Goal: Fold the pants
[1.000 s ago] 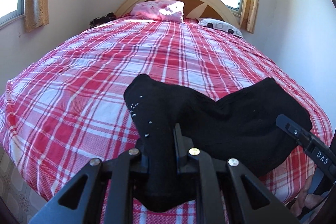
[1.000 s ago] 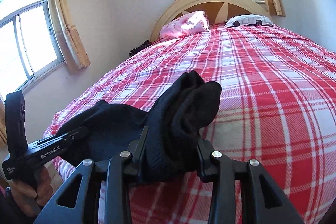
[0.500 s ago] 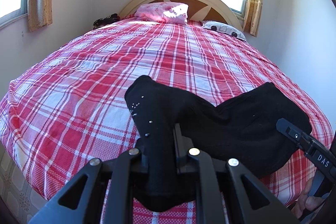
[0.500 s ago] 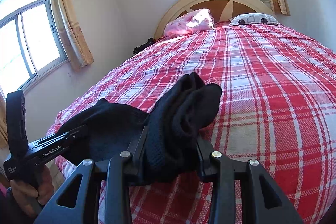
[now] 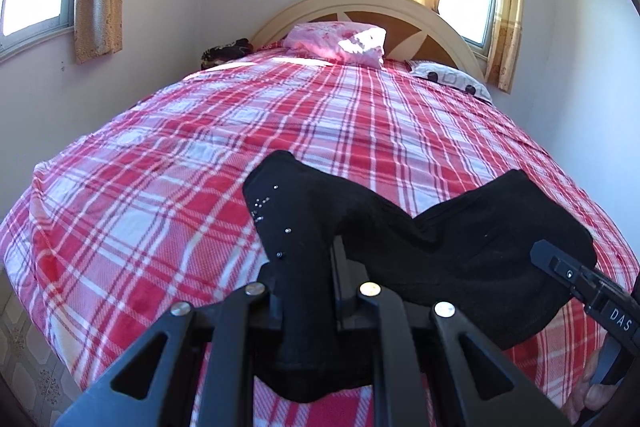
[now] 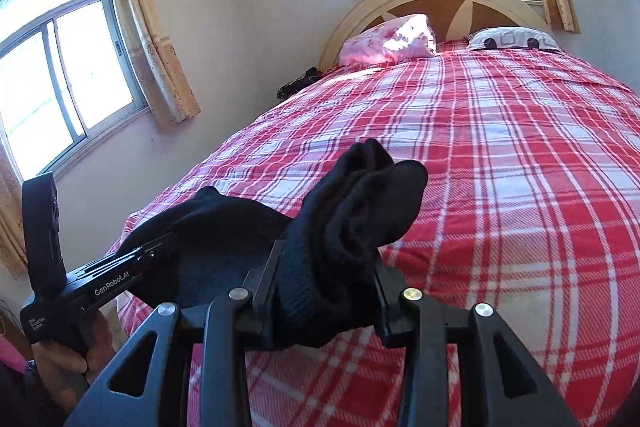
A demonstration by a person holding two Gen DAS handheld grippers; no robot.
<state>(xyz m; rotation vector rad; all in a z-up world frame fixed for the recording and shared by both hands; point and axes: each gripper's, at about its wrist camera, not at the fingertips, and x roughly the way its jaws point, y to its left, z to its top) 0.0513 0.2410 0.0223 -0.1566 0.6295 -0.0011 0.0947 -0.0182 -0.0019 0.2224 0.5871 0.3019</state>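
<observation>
Black pants (image 5: pixel 460 243) with small studs hang between my two grippers above the near end of a red plaid bed (image 5: pixel 320 131). My left gripper (image 5: pixel 306 291) is shut on one bunched end of the pants. My right gripper (image 6: pixel 324 283) is shut on the other bunched end (image 6: pixel 360 211). The cloth sags between them. The right gripper's body shows at the right edge of the left wrist view (image 5: pixel 584 287). The left gripper's body shows at the left of the right wrist view (image 6: pixel 96 287). The fingertips are hidden by cloth.
A pink pillow (image 5: pixel 340 41) and a white spotted pillow (image 5: pixel 452 81) lie by the headboard (image 5: pixel 372 3). A dark bundle (image 5: pixel 224 51) sits at the far left corner. Curtained windows are on the left wall (image 6: pixel 68 83) and behind the bed. Tiled floor (image 5: pixel 24 359) lies at left.
Both grippers have risen and tilted up a little with the pants; more wall and window shows. The grip on the cloth is unchanged.
</observation>
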